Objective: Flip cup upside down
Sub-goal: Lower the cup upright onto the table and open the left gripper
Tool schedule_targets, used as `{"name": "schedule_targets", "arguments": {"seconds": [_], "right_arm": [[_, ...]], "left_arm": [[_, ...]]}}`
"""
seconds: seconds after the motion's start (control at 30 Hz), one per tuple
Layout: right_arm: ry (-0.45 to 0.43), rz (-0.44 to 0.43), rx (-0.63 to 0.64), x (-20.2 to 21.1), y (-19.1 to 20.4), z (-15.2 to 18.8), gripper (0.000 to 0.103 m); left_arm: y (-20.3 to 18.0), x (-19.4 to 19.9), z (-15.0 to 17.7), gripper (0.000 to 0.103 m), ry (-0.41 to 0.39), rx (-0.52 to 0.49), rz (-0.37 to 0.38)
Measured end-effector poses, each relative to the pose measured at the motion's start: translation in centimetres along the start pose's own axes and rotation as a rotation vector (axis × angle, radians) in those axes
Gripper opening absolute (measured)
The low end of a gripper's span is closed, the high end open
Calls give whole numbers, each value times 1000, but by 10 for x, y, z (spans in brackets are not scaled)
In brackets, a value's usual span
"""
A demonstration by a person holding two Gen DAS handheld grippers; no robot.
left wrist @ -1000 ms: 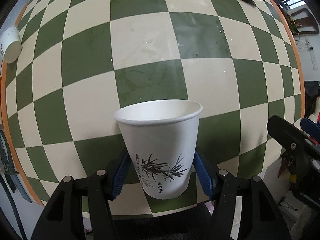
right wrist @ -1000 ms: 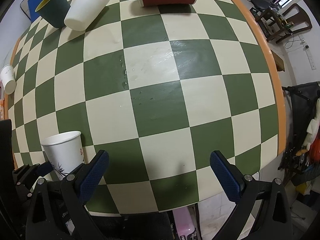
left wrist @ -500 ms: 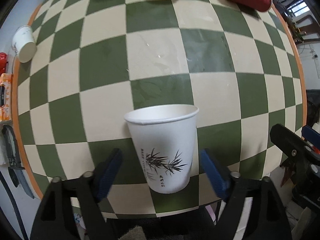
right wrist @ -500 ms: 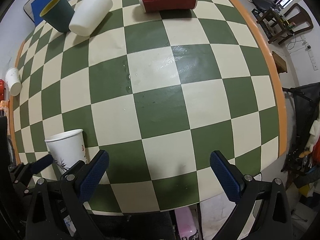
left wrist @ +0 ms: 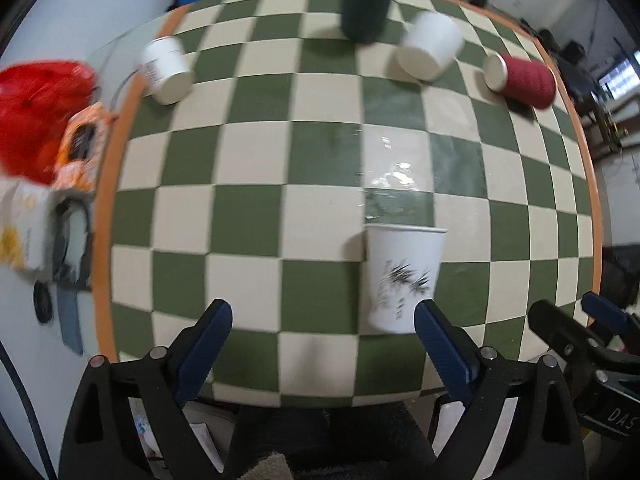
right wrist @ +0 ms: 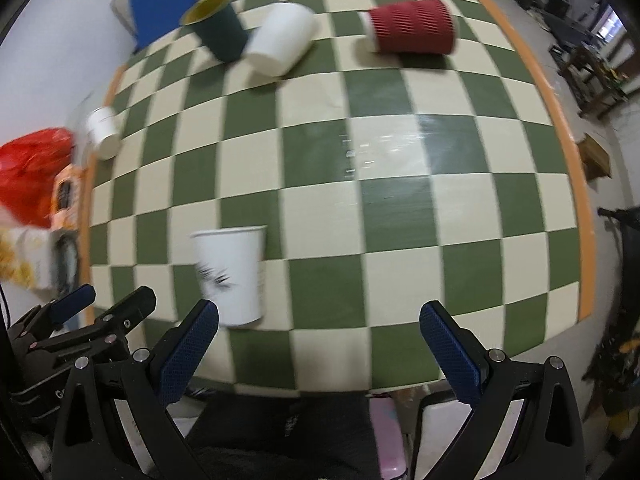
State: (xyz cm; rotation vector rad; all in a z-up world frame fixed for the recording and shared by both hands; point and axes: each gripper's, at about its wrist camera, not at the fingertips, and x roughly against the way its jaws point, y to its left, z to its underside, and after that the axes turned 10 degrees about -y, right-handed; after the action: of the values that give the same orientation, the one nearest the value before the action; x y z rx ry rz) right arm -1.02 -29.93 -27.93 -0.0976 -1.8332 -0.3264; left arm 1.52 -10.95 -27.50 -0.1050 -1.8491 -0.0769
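A white paper cup with a black bamboo print (left wrist: 402, 276) stands with its rim up near the front edge of the green-and-cream checkered table (left wrist: 256, 184). It also shows in the right wrist view (right wrist: 234, 274). My left gripper (left wrist: 320, 332) is open and empty, pulled back, with the cup just ahead of its right finger (left wrist: 442, 346). My right gripper (right wrist: 318, 336) is open and empty, with the cup just beyond its left finger (right wrist: 188, 350). The left gripper shows at the lower left of the right wrist view (right wrist: 100, 316).
At the table's far side are a dark green cup (left wrist: 366, 6) standing upright, a white cup (left wrist: 430, 46) on its side and a red ribbed cup (left wrist: 522, 76) on its side. A small white cup (left wrist: 166, 70) lies at the left edge. A red bag (left wrist: 36, 116) and boxes sit off the left.
My left gripper has let go of the cup, opened wide and drawn back and to the left. Both views have tilted up, so the far cups now show. The cup stays standing.
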Motion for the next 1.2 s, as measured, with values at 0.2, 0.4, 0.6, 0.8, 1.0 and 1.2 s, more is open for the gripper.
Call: {"name": "schedule_targets", "arguments": {"seconds": [0.2, 0.4, 0.6, 0.8, 1.0, 1.2], "right_arm": [[10, -42, 102, 3, 35, 8, 103], [24, -32, 216, 0, 52, 4, 103], [-47, 49, 552, -4, 76, -2, 103], [-81, 190, 1167, -16, 117, 18, 103], [-64, 316, 1911, -49, 131, 80, 102], [-29, 390, 2512, -82, 110, 133, 102]], "left_arm": [[38, 9, -1, 93, -17, 89, -41], [54, 2, 9, 93, -12, 133, -69], [59, -17, 11, 93, -10, 118, -122], [65, -36, 23, 93, 22, 118, -125], [72, -63, 38, 93, 87, 149, -117], [76, -82, 43, 93, 113, 139, -119]]}}
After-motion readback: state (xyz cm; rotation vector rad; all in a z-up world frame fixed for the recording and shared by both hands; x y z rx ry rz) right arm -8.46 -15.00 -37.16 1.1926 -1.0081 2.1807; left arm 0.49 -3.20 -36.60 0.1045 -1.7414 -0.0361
